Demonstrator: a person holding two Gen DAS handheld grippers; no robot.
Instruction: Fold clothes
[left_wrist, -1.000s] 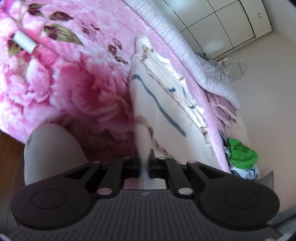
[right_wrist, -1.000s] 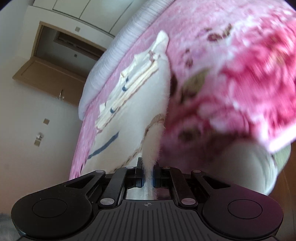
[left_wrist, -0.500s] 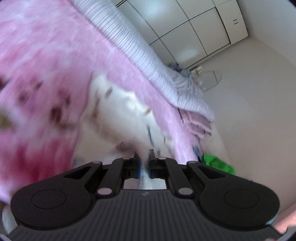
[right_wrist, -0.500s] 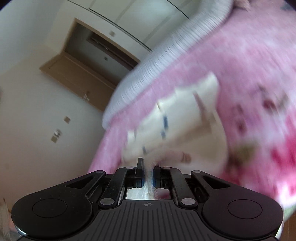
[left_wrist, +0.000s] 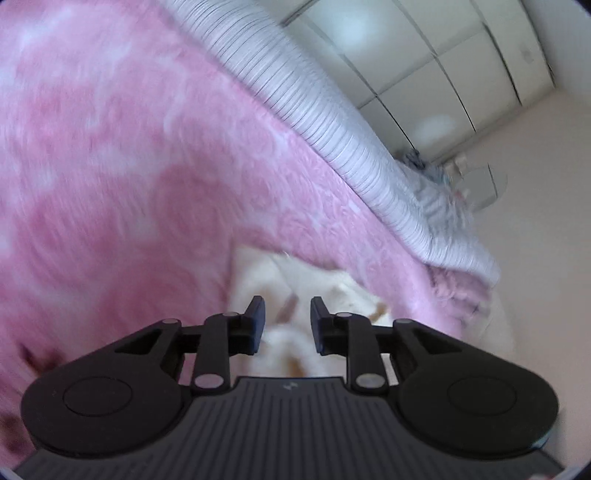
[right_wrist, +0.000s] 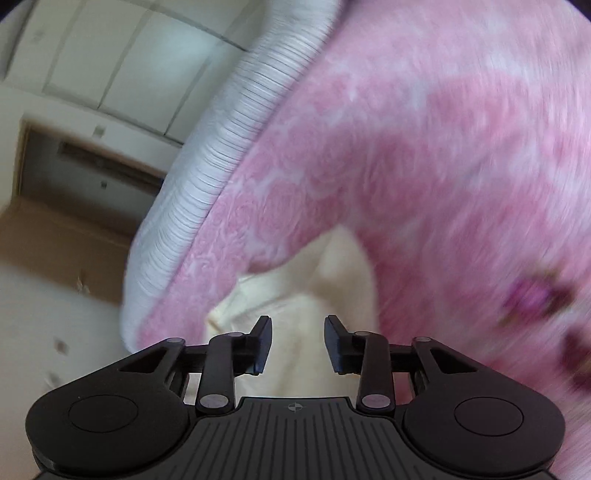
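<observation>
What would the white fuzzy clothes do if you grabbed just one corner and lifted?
The cream garment would probably droop and hang, not stay flat: it already lies in soft bunched layers on the pink blanket. It looks light and thin. Its fuzzy surface likely clings to the plush blanket instead of sliding. Both the left gripper and right gripper are open above it.

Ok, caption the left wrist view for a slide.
Left gripper open above a cream garment lying on the pink floral blanket.

blanket (left_wrist: 110, 166) pink floral | garment (right_wrist: 295, 295) cream | tongs (left_wrist: 283, 321) black
</observation>
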